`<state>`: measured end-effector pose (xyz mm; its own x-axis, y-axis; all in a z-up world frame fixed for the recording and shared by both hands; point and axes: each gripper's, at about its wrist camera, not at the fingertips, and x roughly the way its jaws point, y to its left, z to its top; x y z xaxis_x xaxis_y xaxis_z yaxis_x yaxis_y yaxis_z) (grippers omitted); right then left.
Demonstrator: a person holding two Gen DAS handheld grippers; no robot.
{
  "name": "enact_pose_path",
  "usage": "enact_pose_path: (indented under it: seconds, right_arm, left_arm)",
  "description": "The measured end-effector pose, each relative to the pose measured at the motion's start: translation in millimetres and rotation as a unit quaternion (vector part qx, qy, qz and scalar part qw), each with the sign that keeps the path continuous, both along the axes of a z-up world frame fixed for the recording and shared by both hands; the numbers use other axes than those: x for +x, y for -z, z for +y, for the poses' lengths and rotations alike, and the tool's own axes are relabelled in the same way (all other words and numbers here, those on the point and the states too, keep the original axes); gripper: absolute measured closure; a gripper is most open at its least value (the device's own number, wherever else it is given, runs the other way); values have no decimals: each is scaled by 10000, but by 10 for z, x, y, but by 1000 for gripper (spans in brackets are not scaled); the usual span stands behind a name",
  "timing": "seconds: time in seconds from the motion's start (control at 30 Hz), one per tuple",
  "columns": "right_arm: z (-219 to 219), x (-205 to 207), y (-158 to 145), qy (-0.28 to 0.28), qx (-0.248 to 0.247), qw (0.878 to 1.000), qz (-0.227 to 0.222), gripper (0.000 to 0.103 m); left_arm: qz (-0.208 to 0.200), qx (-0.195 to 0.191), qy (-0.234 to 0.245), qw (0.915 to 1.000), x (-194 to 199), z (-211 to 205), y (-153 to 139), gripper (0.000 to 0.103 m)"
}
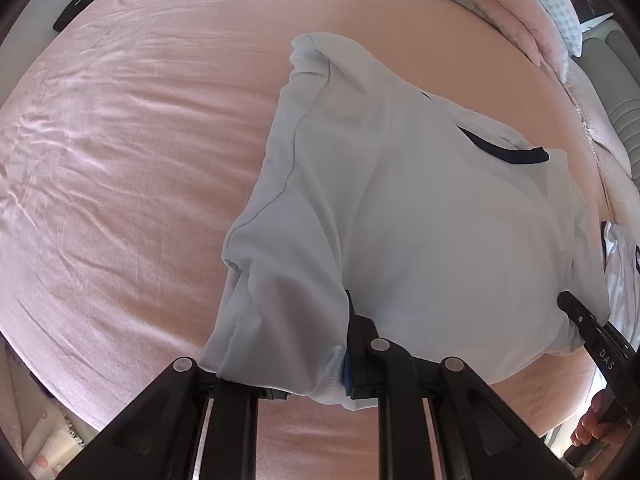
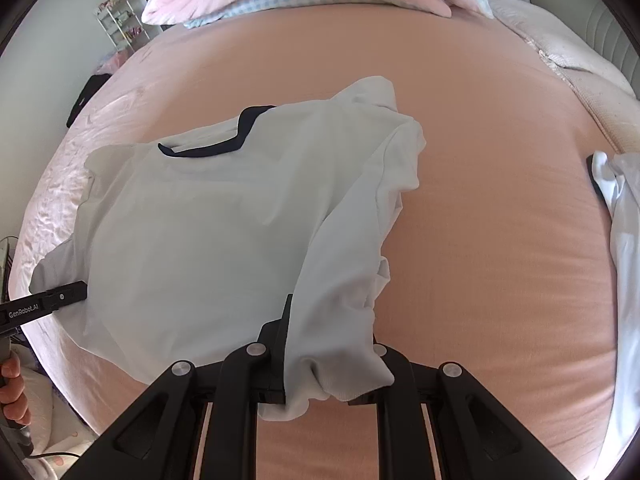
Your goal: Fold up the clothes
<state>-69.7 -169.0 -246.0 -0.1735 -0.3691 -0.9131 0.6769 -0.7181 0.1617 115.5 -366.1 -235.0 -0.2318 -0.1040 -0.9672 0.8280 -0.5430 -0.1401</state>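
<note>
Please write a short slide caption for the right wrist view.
Right gripper shut on a white T-shirt's hem above a pink bed sheet.

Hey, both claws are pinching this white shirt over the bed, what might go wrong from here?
1. The left claw and right claw each pinch only a bunched bit of the white shirt, so an edge could slip out.
2. The loose sleeve by the right claw lies crumpled and may get trapped in the fold.
3. The dark collar sits skewed, so the fold may end up crooked.
</note>
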Motion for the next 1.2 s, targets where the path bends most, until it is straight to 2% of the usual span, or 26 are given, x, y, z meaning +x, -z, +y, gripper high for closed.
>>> enact_pose_path:
  seconds: [0.2,0.37,0.53,0.6,0.67,0.9,1.1,1.2]
  right_arm:
    - [173,249,-12,-118,-81,9999,-11,89]
    - [262,366,-7,-183,-163,9997,-21,89]
    - [431,501,6,-2,-449,9988,-183,89]
    - [322,408,15,44,-552,9981,-256,89]
    - [299,371,29,96,-659,9972,-340,89]
    - [279,463,73,-17,-774,9961,-428,89]
    - [258,581,133,-70,-834,9951,-519,89]
    - [326,625,132,-124,-786,9959,-428,89]
  left_arm:
    - [184,123,64,9997,262,239,11,88]
    - [112,-294,392,9987,339,489,-13,88]
    - [290,-820,674,9939,481,753,-100,88]
    - [416,-945,727,9920,595,825,-143,88]
    - [514,-948,723,9915,695,884,-154,88]
    - [791,-484,471,9946,806,873,-66,88]
    - [799,-469,516,9944,852,825,40,88]
    - [751,-551,569,9940,837,817,66,88]
